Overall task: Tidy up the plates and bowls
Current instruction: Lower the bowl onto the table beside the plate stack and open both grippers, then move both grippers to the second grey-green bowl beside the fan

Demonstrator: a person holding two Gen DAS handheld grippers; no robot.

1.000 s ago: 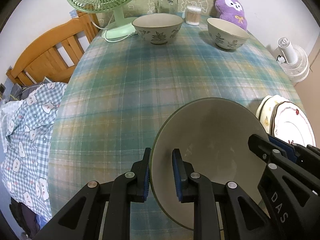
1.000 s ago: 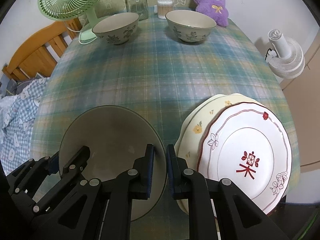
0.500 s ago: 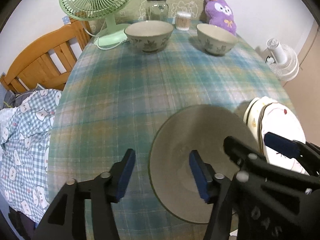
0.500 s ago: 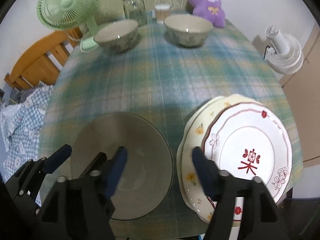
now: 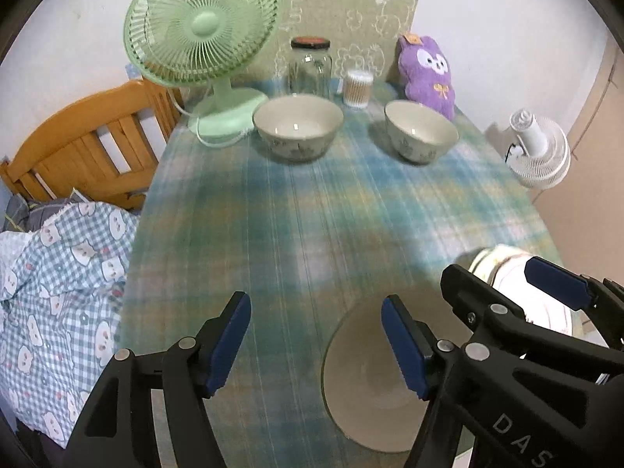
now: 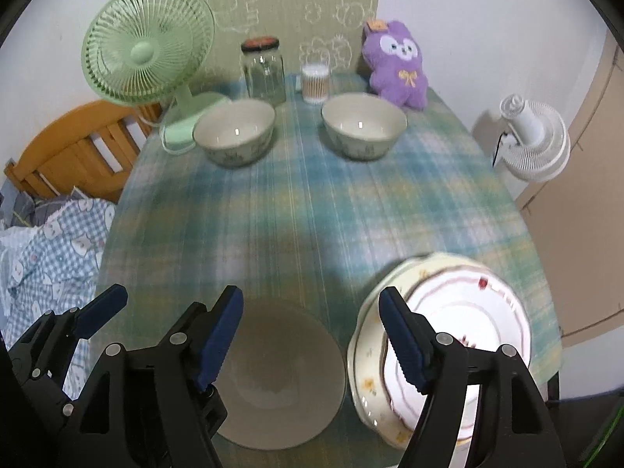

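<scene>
Since earlier frames: both jaws just been opening, off rim of large bowl (image 6: 279, 376); both lifted clear, bowl left sitting on tabletop (image 6: 312, 210) near front edge. Nothing between pads now.

Largest to smallest:
- Tabletop w/ blue-green plaid cloth, fills most of both views.
- Bed w/ checked bedding (image 5: 50, 292) at 9 o'clock, wooden headboard (image 5: 85, 148) behind it.
- Green desk fan (image 5: 202, 31) at 11 o'clock on far edge; white fan (image 6: 532, 140) off the tabletop at 2 o'clock.
- Plate stack (image 6: 448, 335) at 4 o'clock in right view, just beside large bowl, red-trimmed plate on top of yellow-flowered one.
- Large bowl, plain inside, upright, at 6 o'clock in right view.
- Two patterned bowls at 12 o'clock, well apart from large bowl: left bowl (image 6: 234, 136), right bowl (image 6: 364, 124), both upright, gap between them.
- Purple plush (image 6: 396, 64), glass jar (image 6: 263, 70), cotton-swab tub (image 6: 315, 84) along back edge.

Left gripper (image 5: 316, 345): jaws released, wide, empty, above tabletop. Right gripper (image 6: 310, 341): jaws released, wide, empty, over gap between large bowl & plate stack.
</scene>
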